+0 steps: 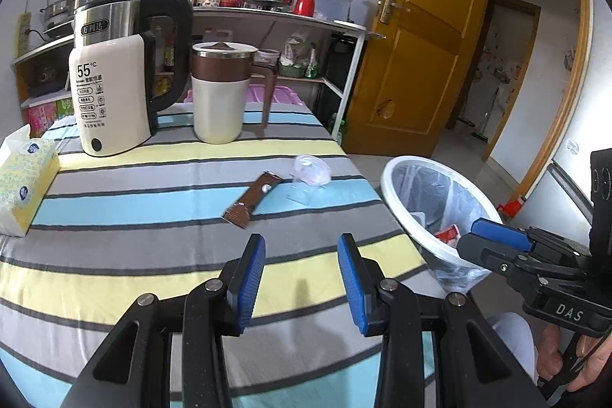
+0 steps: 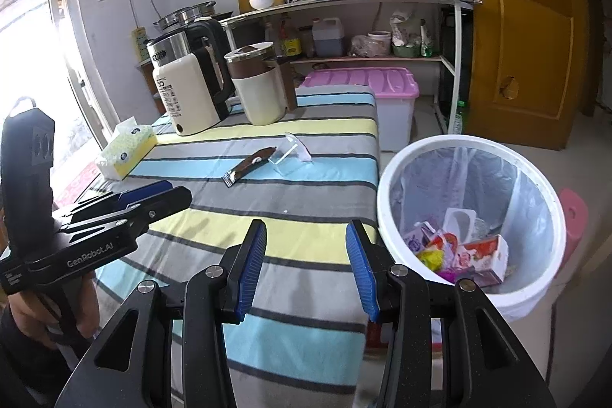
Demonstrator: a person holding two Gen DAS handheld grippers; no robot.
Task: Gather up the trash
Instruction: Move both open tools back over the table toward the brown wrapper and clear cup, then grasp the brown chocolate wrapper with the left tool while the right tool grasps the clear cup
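Observation:
A brown snack wrapper [image 1: 252,199] [image 2: 250,165] lies flat on the striped tablecloth [image 1: 153,217], and a crumpled clear plastic piece [image 1: 311,171] [image 2: 292,151] sits just beyond it. My left gripper [image 1: 302,243] hovers over the cloth short of the wrapper, open with nothing between its blue pads. My right gripper [image 2: 308,228] stands open and empty at the table's right edge, beside the white bin [image 2: 386,186] [image 1: 397,201]. The lined bin holds cartons and coloured wrappers. Each gripper shows in the other's view: the right [image 1: 468,236] at the bin's rim, the left [image 2: 179,190] over the cloth.
At the table's far end stand a cream kettle [image 1: 114,90] and a lidded brown-and-cream mug [image 1: 220,90]. A tissue box [image 1: 23,182] sits at the left edge. Behind are a pink-lidded storage box [image 2: 367,83], a stocked shelf [image 2: 344,2] and a wooden door [image 2: 524,25].

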